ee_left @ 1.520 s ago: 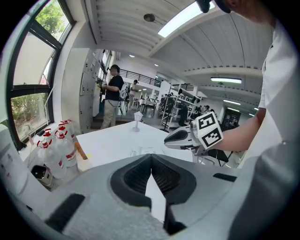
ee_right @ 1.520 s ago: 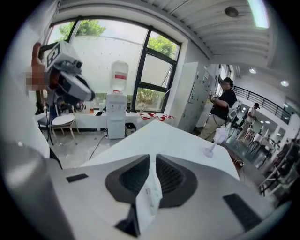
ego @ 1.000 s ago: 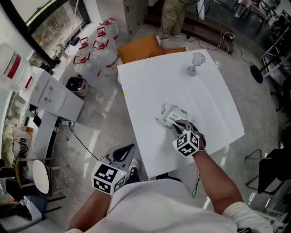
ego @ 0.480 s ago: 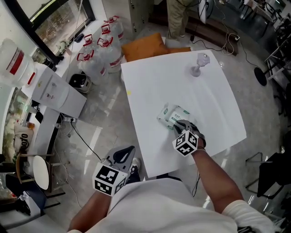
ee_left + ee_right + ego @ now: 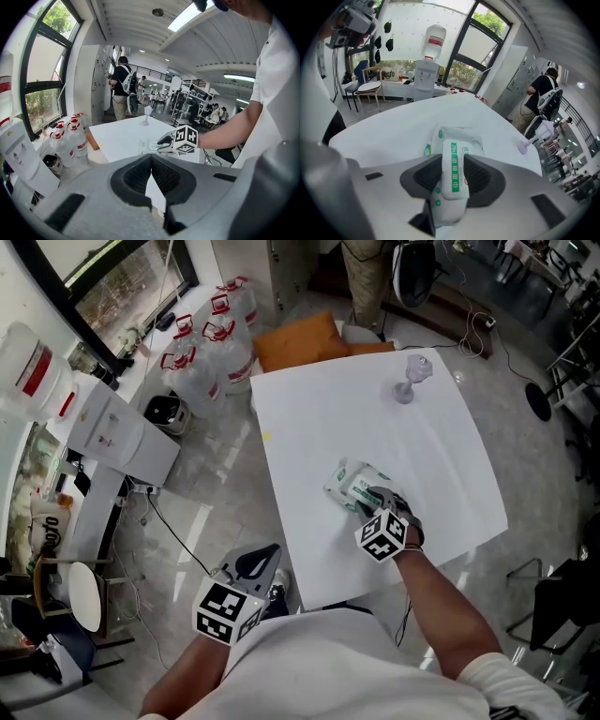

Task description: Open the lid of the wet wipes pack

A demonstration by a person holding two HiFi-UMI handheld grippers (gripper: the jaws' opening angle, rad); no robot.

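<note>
The wet wipes pack (image 5: 352,478), white with green print, lies on the white table (image 5: 309,418) near its front edge. My right gripper (image 5: 374,498) points down at the pack's near end. In the right gripper view the pack's lid (image 5: 452,166), with its green stripe, lies between the two dark pads. The jaws of this gripper (image 5: 451,160) are opening, their pads close beside the lid's edges. My left gripper (image 5: 265,552) hangs off the table to the left, over the floor. Its tips (image 5: 151,156) meet and hold nothing. From the left gripper view the pack (image 5: 147,146) shows beyond the right gripper's marker cube (image 5: 186,139).
A clear stemmed glass (image 5: 410,377) stands at the table's far right. Several water bottles (image 5: 202,338) and a white dispenser (image 5: 108,432) stand on the floor to the left. An orange board (image 5: 295,338) lies behind the table. People stand farther back in the room.
My right gripper stays at the pack's near end and my left stays where it was. The view has drifted slightly.
</note>
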